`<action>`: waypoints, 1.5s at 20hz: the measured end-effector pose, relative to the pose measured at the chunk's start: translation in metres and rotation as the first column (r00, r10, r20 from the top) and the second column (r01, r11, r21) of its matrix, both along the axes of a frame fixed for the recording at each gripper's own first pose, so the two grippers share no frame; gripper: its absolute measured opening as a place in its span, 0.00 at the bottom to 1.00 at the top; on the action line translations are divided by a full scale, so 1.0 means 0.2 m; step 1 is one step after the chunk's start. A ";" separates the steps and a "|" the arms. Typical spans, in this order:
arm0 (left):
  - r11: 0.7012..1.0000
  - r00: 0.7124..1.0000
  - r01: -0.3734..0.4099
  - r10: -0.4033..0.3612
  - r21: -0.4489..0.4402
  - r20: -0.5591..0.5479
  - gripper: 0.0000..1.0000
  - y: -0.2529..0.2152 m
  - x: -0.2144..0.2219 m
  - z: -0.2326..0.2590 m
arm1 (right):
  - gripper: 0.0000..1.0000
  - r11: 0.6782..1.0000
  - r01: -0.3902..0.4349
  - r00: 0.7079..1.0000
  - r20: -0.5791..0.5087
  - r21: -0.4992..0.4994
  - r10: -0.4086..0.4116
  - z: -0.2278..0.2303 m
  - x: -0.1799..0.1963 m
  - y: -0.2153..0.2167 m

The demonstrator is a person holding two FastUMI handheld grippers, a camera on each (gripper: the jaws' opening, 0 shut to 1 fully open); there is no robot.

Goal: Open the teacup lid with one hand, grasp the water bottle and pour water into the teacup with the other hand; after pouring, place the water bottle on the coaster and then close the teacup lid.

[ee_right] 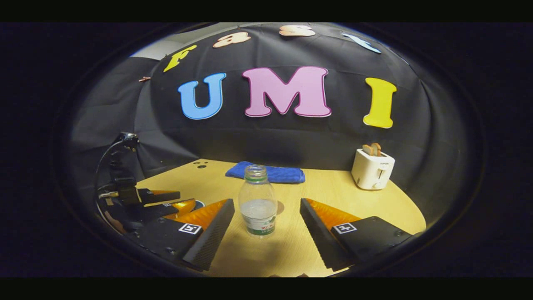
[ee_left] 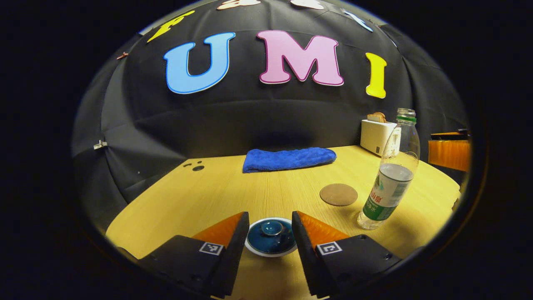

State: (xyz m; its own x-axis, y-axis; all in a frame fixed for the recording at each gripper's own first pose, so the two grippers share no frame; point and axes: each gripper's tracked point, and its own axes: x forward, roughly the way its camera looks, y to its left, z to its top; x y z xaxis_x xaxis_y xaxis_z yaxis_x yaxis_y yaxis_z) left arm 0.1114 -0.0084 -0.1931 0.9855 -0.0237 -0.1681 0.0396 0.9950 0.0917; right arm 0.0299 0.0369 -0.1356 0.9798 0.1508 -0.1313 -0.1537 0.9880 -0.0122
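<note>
Table (ee_left: 258, 196): wood; we see coaster (ee_left: 338, 194) beside bottle (ee_left: 391, 183).
Left gripper (ee_left: 270, 235): spread, teacup lid (ee_left: 271, 234) dead ahead between fingers.
Right gripper (ee_right: 266, 227): spread, upright bottle centred, just beyond tips.

I count one water bottle (ee_right: 258, 202) standing uncapped on my table (ee_left: 258, 193), and there is just the one table. One teacup (ee_left: 271, 237) sits before me, with one lid (ee_left: 271, 230) on it. There is one round coaster (ee_left: 338, 194), and one blue cloth (ee_left: 288, 159) folded at the back. One white toaster (ee_right: 372, 168) stands off to the side, and I make out two slices of toast (ee_right: 372, 149) poking from its top. I hold two grippers, my left gripper (ee_left: 270, 233) and my right gripper (ee_right: 266, 227), each with two fingers. That makes four fingers in all.
</note>
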 end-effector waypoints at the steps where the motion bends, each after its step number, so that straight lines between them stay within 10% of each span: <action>1: 1.000 1.000 0.005 -0.005 -0.009 -0.005 0.65 0.00 0.01 -0.01 | 0.98 1.000 0.000 1.000 -0.002 0.004 0.000 -0.01 0.00 0.00; 14: 1.000 1.000 0.015 -0.015 0.022 -0.009 0.37 -0.01 0.01 -0.08 | 0.98 1.000 -0.009 1.000 0.009 0.004 0.009 -0.10 0.05 0.07; 30: 0.999 0.998 0.037 -0.036 -0.016 0.049 0.25 0.04 0.00 0.07 | 0.99 0.997 0.064 0.998 0.018 0.051 -0.065 -0.20 0.20 0.09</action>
State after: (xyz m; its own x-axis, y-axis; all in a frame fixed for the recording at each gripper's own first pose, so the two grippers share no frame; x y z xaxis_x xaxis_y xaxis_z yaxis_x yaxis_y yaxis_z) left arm 0.1108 -0.0005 -0.1791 0.9909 -0.0622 -0.1191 0.0717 0.9944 0.0773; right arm 0.0707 0.0552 -0.1759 0.9900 0.0932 -0.1061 -0.0899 0.9953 0.0357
